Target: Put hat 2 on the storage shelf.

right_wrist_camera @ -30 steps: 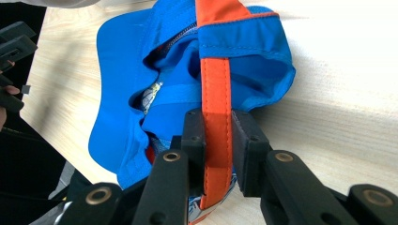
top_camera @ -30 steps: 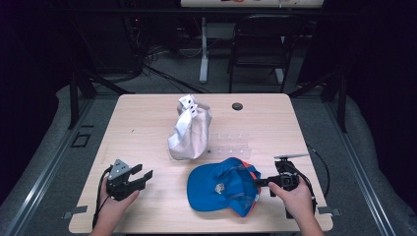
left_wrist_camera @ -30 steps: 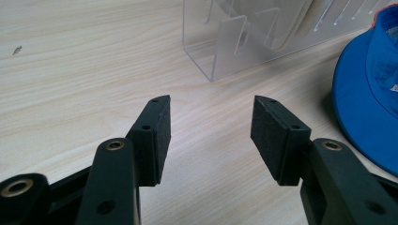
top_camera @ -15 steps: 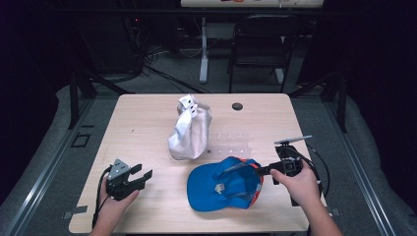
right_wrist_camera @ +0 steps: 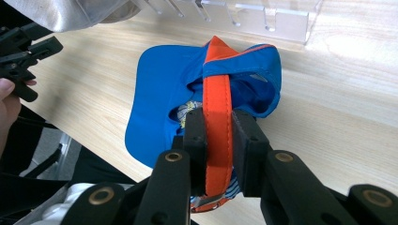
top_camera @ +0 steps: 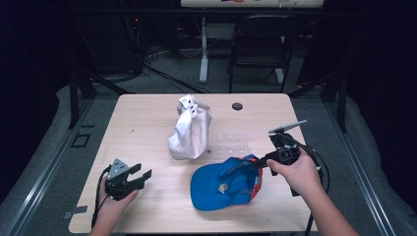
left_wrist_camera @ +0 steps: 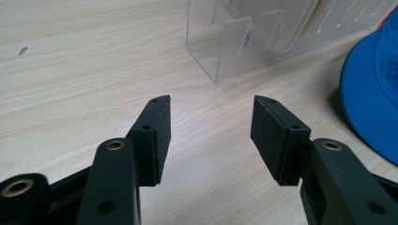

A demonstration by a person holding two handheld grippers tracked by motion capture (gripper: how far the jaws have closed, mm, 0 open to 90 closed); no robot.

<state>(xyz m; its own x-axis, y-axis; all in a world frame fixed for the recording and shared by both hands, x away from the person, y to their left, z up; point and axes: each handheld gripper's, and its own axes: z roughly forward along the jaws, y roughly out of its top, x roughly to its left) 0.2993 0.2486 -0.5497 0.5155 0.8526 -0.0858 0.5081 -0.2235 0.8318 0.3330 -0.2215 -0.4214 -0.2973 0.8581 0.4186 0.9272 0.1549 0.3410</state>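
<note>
Your right gripper (right_wrist_camera: 218, 140) pinches the orange strap (right_wrist_camera: 217, 108) of the blue cap (top_camera: 227, 183); your left gripper (left_wrist_camera: 211, 136) rests on the desk (top_camera: 147, 123), jaws spread on nothing.

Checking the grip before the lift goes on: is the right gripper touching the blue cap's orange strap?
Touching. The right gripper view shows the right gripper with both pads pressed against the orange strap of the blue cap.

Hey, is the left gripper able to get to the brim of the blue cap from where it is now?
Probably yes. The left gripper is open with nothing between its jaws, and only bare table lies between it and the blue cap, whose brim faces that side.
</note>
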